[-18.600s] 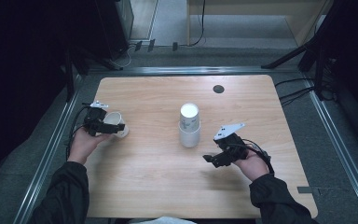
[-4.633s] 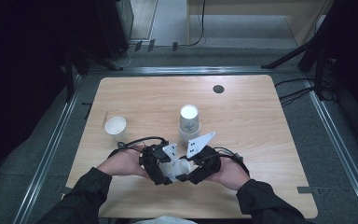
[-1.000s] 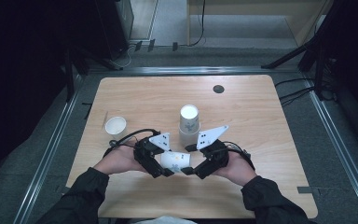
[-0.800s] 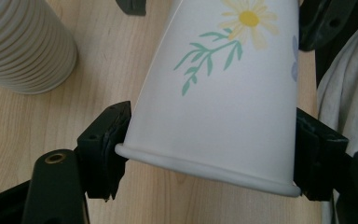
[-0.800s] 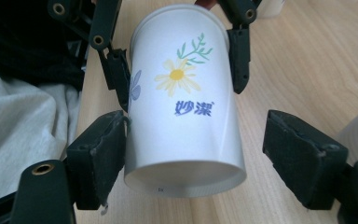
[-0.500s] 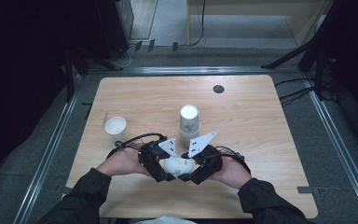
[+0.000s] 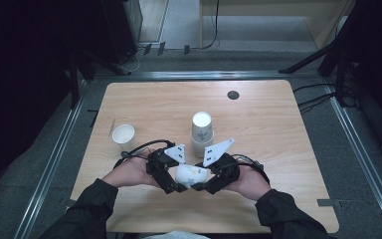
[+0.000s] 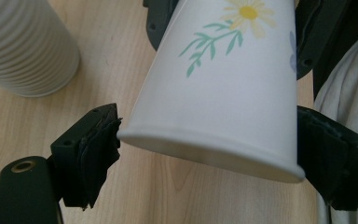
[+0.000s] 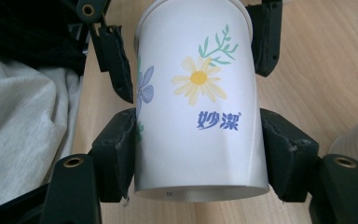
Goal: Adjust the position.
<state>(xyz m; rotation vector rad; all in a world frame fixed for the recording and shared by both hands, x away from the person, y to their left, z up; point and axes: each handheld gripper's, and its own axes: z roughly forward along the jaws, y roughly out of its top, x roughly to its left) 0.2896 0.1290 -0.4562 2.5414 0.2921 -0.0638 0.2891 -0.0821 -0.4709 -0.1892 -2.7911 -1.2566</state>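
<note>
Smooth tapered paper cup, flower-printed, clamped by the right gripper; left gripper jaws just opened around its rim.

1 high view facing down, 2 close gripper views sharing the flowered cup

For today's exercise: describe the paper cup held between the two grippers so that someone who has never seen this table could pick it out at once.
On the wooden table, look at the near edge, where the person's two hands meet. There a white paper cup lies on its side between the left gripper and the right gripper. Unlike the plain ribbed stack of cups behind it and the single plain cup at the left, it bears printed flowers and blue lettering.
</note>
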